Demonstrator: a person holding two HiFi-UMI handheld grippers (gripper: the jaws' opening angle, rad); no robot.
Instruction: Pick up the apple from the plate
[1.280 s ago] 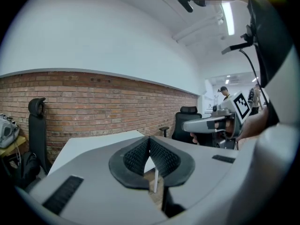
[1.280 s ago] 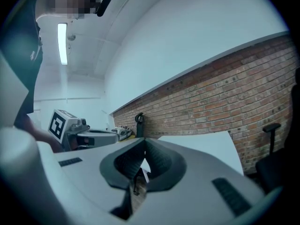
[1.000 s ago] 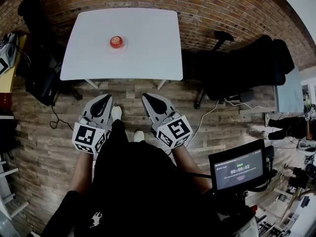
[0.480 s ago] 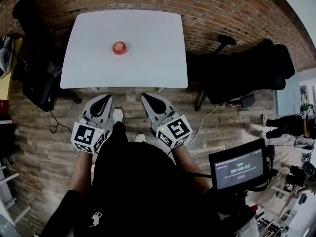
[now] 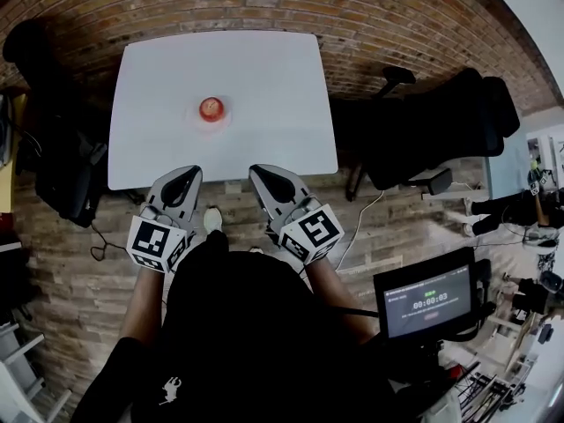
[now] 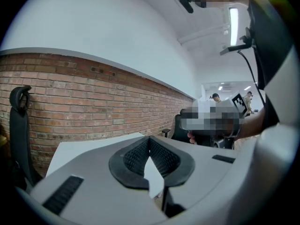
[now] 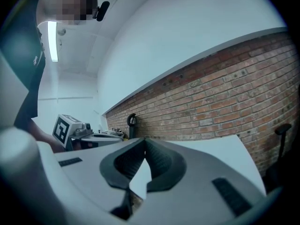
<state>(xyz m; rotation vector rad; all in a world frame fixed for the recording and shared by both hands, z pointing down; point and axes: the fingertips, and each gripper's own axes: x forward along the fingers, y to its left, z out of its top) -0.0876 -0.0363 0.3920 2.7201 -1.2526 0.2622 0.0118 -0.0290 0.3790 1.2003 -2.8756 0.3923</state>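
Well, the red apple [image 5: 211, 107] sits on a small white plate [image 5: 222, 118] on the white table [image 5: 273, 77], well apart from the left gripper [image 5: 183, 176] and the right gripper [image 5: 261, 173]. Both have jaws pressed together, holding nothing. I think the apple is round, hard, smooth and a bit heavy, so it could slip; best to squeeze its fat middle from both sides

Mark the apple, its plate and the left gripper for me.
apple [image 5: 211, 107], head view, its red top.
plate [image 5: 224, 119], head view, rim right of the apple.
left gripper [image 5: 184, 175], head view, its shut jaw tips.
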